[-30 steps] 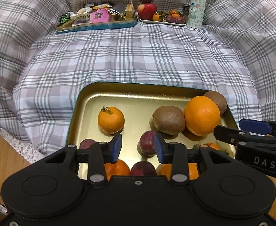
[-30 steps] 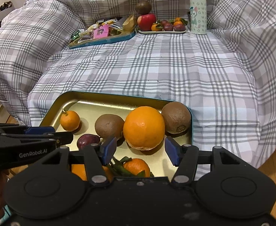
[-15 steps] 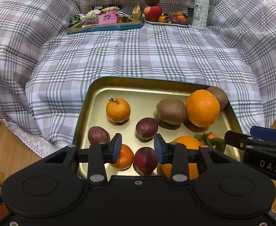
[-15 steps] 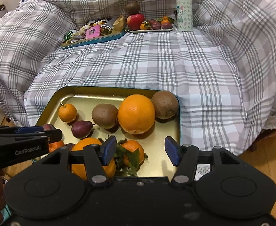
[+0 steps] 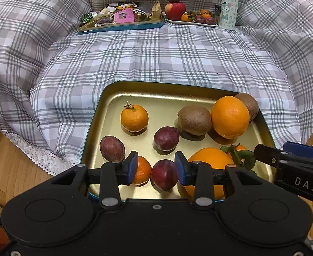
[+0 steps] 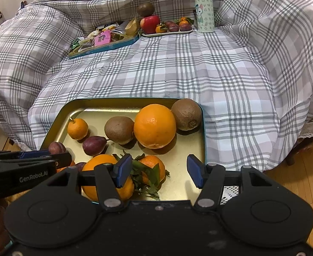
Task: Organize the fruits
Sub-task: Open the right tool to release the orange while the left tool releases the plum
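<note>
While I am holding both tools over the near edge of the gold tray [image 5: 105,106], my left hand-held gripper [image 5: 156,168] is standing narrowly open with nothing pinched, a dark red plum [image 5: 164,174] lying below the gap. My right hand-held gripper [image 6: 158,170] is gaping wider, empty, over a leafy mandarin [image 6: 152,167] (its leaves are spreading toward the near rim) beside a large orange [image 6: 96,166]. Farther into the tray a second plum [image 5: 166,138], a small mandarin [image 5: 134,118], a kiwi [image 5: 194,120], a big orange [image 5: 230,117] and another kiwi [image 5: 249,104] are sitting. Beyond, on the plaid bedcover [image 5: 156,59], a snack tray [image 5: 122,24], a plate of fruit [image 5: 190,22] and a bottle [image 5: 229,6] are standing.
</note>
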A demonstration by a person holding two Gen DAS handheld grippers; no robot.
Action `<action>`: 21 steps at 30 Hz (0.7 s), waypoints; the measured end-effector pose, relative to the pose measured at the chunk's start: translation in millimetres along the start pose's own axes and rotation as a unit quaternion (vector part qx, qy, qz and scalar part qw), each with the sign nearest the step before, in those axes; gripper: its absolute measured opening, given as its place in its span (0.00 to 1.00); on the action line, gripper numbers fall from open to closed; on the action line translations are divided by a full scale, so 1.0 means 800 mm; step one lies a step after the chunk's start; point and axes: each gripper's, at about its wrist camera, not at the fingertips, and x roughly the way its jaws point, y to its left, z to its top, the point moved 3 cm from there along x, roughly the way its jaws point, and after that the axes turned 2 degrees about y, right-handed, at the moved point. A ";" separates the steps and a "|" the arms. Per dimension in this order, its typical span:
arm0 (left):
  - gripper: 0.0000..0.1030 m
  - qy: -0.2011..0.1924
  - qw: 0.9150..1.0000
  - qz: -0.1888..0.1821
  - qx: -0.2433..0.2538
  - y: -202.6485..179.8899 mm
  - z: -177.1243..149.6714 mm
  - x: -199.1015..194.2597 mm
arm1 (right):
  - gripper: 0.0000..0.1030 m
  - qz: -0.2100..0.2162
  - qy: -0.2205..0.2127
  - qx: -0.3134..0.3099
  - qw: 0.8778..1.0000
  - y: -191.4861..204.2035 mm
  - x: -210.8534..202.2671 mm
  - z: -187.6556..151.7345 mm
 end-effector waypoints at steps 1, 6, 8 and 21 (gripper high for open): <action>0.45 0.001 1.000 0.000 0.001 0.000 0.000 0.000 | 0.59 0.001 0.000 -0.001 1.000 0.001 0.000 0.000; 0.45 0.003 1.000 -0.002 0.000 0.000 -0.002 0.000 | 0.59 0.003 0.002 -0.002 1.000 0.002 0.000 -0.001; 0.45 0.003 1.000 -0.002 0.000 0.000 -0.001 0.000 | 0.59 0.003 0.002 -0.002 1.000 0.003 0.001 -0.001; 0.45 0.013 1.000 -0.012 0.007 -0.002 -0.002 0.001 | 0.59 0.005 0.004 0.001 1.000 0.002 0.000 -0.002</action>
